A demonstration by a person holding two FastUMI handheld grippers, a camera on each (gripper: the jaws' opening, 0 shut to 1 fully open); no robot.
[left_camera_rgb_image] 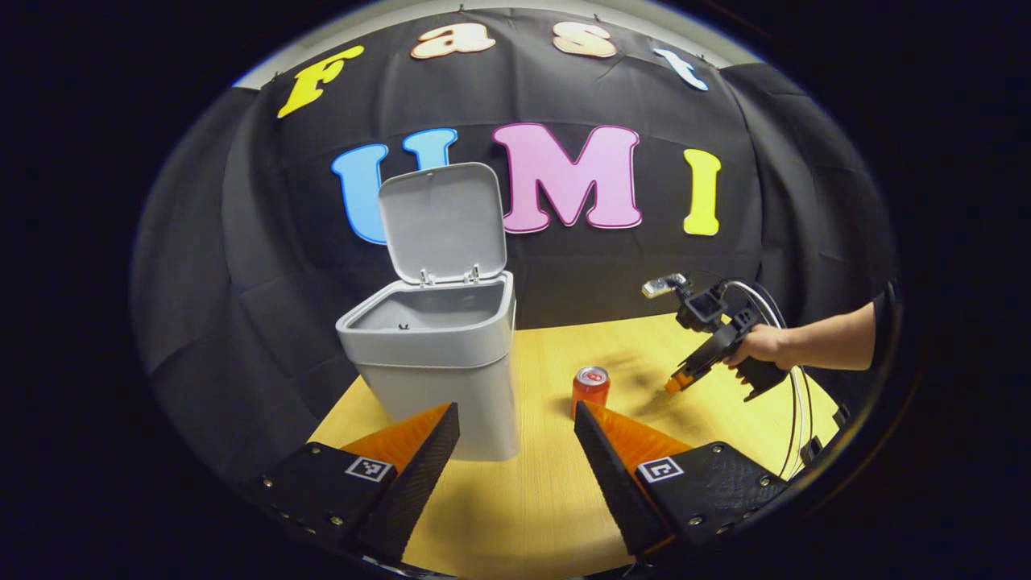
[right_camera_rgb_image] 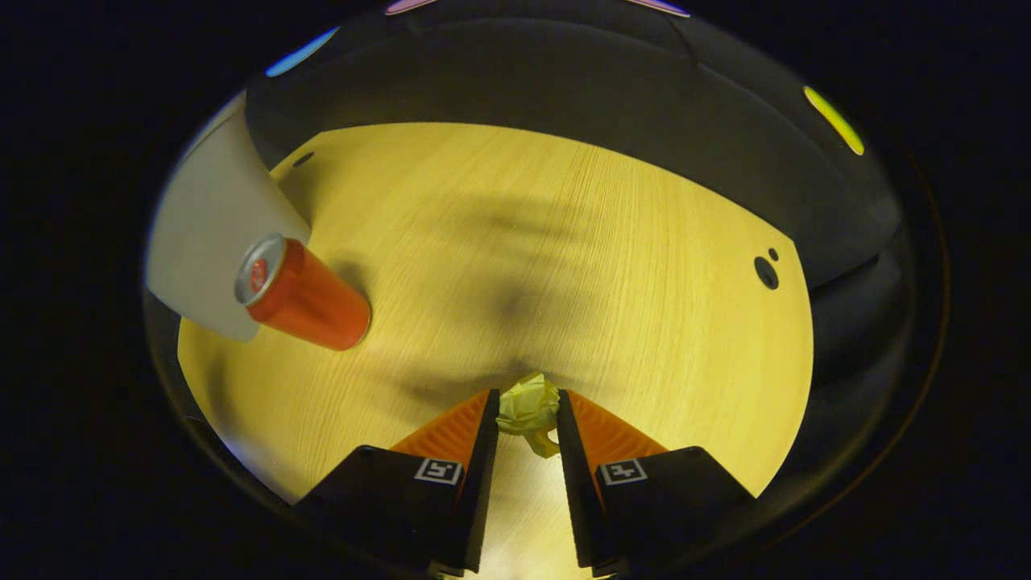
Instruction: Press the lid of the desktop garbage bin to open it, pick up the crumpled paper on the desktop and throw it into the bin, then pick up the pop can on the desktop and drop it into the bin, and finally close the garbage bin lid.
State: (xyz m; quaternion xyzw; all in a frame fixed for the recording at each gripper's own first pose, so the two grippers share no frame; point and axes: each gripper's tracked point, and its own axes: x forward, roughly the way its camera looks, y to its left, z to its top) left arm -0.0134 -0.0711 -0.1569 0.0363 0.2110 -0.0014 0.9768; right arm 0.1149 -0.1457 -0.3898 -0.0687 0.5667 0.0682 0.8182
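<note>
In the left gripper view we see the garbage bin (left_camera_rgb_image: pixel 439 362), a smooth grey plastic box with rounded corners, standing on the pale wood-grain desk (left_camera_rgb_image: pixel 523 499) with its lid (left_camera_rgb_image: pixel 443 221) hinged upright at the back and its inside in shadow. At about 3 o'clock from the bin stands the pop can (left_camera_rgb_image: pixel 590 389), a small glossy red cylinder with a silver top, its base cut off by our own finger. Our left gripper (left_camera_rgb_image: pixel 515 435) is spread wide with nothing between its ribbed, wedge-shaped fingers. Farther out at 3 o'clock a hand (left_camera_rgb_image: pixel 761 345) holds the right gripper (left_camera_rgb_image: pixel 675 384) tilted down toward the desk, cables looping behind it. The right gripper view adds what that view hides: the crumpled paper (right_camera_rgb_image: pixel 529 411), a wrinkled yellowish wad, sits pinched between the narrowed fingers of that gripper (right_camera_rgb_image: pixel 523 415), both sides pressing on it, just over the desk. There the can lies at 9 o'clock against the bin's grey wall, which is cropped at the edge.
</note>
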